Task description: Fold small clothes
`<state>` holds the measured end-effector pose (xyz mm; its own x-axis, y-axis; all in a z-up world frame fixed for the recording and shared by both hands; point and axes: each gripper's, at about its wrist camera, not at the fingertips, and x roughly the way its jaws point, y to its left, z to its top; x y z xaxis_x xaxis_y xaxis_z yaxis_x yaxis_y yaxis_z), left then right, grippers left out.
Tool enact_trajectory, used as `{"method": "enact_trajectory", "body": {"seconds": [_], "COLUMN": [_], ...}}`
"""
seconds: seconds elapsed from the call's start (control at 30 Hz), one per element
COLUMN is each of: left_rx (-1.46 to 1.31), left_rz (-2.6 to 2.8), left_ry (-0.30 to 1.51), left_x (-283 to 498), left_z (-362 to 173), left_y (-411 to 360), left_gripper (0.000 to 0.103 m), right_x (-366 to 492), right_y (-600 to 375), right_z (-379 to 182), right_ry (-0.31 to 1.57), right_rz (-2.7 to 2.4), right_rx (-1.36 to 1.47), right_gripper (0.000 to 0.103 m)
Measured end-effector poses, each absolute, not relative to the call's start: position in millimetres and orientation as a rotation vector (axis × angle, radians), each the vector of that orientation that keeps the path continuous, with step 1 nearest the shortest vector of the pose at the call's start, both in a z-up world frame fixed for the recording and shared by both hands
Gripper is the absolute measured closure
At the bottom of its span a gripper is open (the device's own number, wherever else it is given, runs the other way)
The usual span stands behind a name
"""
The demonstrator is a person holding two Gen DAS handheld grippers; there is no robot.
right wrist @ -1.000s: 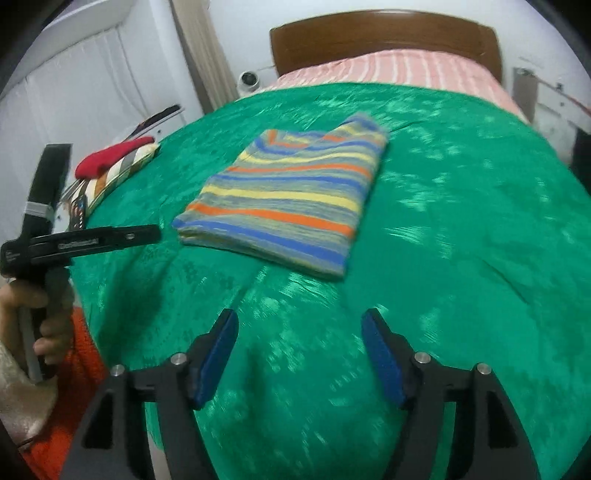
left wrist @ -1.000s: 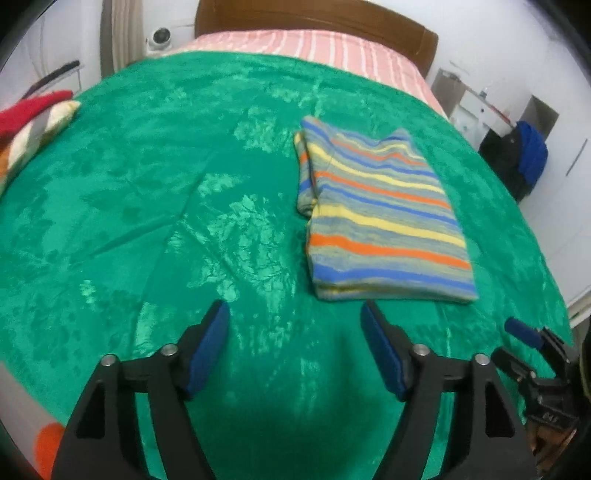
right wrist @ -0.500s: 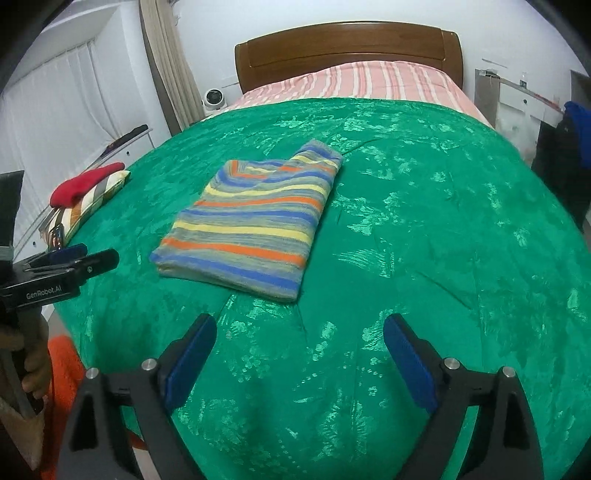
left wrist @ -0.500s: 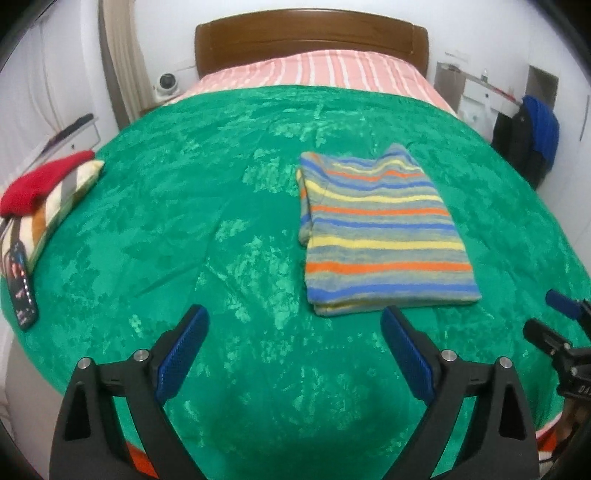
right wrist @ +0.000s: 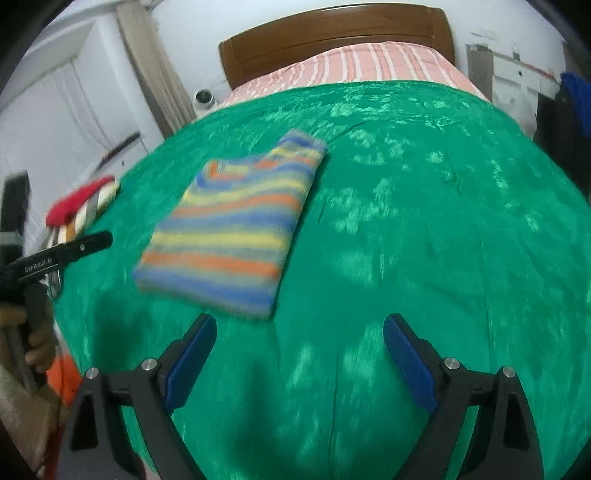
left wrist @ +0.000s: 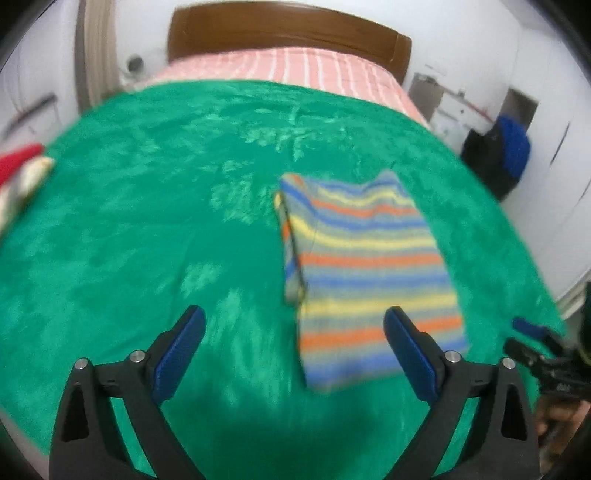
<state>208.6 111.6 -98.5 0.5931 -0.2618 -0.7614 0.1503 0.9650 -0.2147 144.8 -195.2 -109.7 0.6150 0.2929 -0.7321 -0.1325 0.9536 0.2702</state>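
A folded striped garment (left wrist: 365, 273) in blue, yellow, orange and grey lies flat on the green bedspread (left wrist: 147, 240). It also shows in the right wrist view (right wrist: 236, 229). My left gripper (left wrist: 293, 347) is open and empty, held above the bedspread just short of the garment's near edge. My right gripper (right wrist: 299, 358) is open and empty, above the bedspread to the right of the garment's near corner. The left gripper also shows at the left edge of the right wrist view (right wrist: 70, 251). The right gripper shows at the right edge of the left wrist view (left wrist: 535, 339).
A red and striped pile of clothes (right wrist: 85, 203) lies at the bed's left edge. A pink striped sheet (left wrist: 288, 70) and a wooden headboard (left wrist: 288, 29) are at the far end. Dark and blue clothing (left wrist: 506, 155) hangs by the right wall.
Both grippers have moved forward, closer to the folded garment, after pulling back half a second ago. Their jaws opened wider than one second ago. The garment has not moved.
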Motion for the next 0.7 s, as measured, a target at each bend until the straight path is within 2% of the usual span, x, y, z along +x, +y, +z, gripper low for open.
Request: {"method": "enact_trajectory", "body": {"seconds": [0.2, 0.3, 0.33, 0.37, 0.4, 0.43, 0.57, 0.7], "left_rx": [-0.159, -0.130, -0.129, -0.129, -0.128, -0.125, -0.027, -0.077], "left_rz": [-0.280, -0.265, -0.265, -0.274, -0.310, -0.330, -0.289, -0.309], "left_ry": [1.098, 1.110, 1.091, 1.083, 1.081, 1.092, 1.007, 0.902], "left_x": [301, 318, 318, 318, 316, 314, 301, 302], "left_z": [-151, -168, -167, -167, -167, -167, -142, -97], "left_y": [101, 88, 83, 78, 71, 63, 47, 45], "left_gripper": [0.005, 0.005, 0.010, 0.044, 0.068, 0.082, 0.088, 0.088], "right_x": [248, 305, 316, 327, 332, 335, 311, 288], "right_y": [-200, -188, -184, -179, -172, -162, -110, -96], "right_z": [-112, -140, -149, -160, -165, -166, -133, -87], "right_ry": [0.896, 0.982, 1.015, 1.044, 1.053, 1.062, 0.952, 0.777], "right_rz": [0.332, 0.392, 0.406, 0.419, 0.425, 0.422, 0.321, 0.340], "right_rx": [0.392, 0.492, 0.526, 0.562, 0.567, 0.534, 0.109, 0.002], "right_gripper": [0.013, 0.022, 0.034, 0.043, 0.067, 0.073, 0.080, 0.081]}}
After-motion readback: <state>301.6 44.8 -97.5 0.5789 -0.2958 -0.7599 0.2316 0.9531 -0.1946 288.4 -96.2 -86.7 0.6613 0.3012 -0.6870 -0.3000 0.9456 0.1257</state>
